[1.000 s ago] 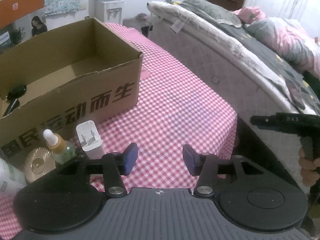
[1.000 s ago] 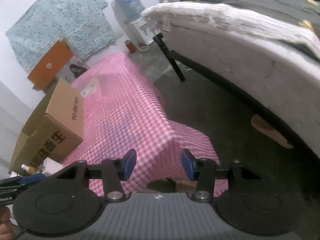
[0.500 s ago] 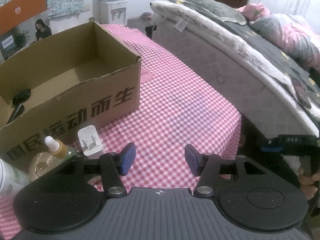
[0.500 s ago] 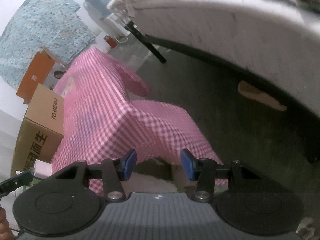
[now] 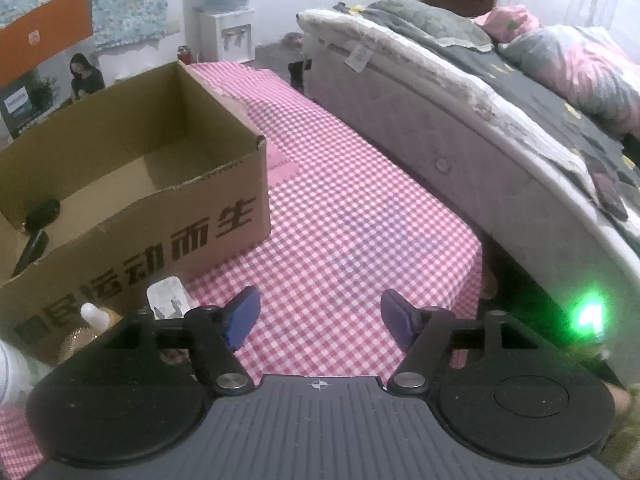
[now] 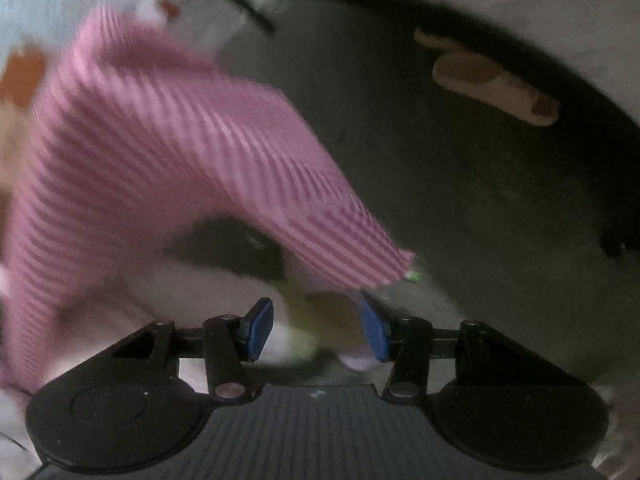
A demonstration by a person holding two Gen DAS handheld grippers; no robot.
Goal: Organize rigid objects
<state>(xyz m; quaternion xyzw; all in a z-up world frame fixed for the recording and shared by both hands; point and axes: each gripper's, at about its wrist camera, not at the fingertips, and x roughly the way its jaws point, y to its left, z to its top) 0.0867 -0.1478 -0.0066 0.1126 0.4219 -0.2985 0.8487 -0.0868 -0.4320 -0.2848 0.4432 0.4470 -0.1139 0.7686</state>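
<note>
Your left hand-held gripper (image 5: 320, 320) hangs over the bare checked cloth of the worktop (image 5: 360, 220), jaws opening, nothing between the blue pads.

To its left, crowded against the front wall of the cardboard box (image 5: 132, 200): a white plug adapter (image 5: 168, 298), a dropper bottle (image 5: 94, 314), a gold ribbed disc (image 5: 76, 342) and part of a white bottle (image 5: 12, 372) at the frame edge. All four are partly hidden behind the gripper's left arm. The adapter stands just beside the left pad, apart from it.

Inside the box, a dark long-handled thing (image 5: 38, 224) leans in the near left corner; what it is, you cannot tell.

The bed (image 5: 500, 120) runs along the right of the worktop, with a dark gap between them. A green glow (image 5: 590, 314) shows low in that gap. A water dispenser (image 5: 228, 28) stands by the far wall.

Your right hand-held gripper (image 6: 316, 330) points at the floor by the corner of the hanging cloth (image 6: 160, 152). The view is heavily blurred. Its jaws stand partly open; pale shapes lie behind the pads, but nothing is clearly gripped. A slipper (image 6: 492, 84) lies on the floor beyond.

Against a second ago: the left jaws are wider, and the adapter sits lower behind the left arm. The right view has dropped from worktop and box to floor and cloth edge, and the right gripper no longer shows at the right edge of the left view.
</note>
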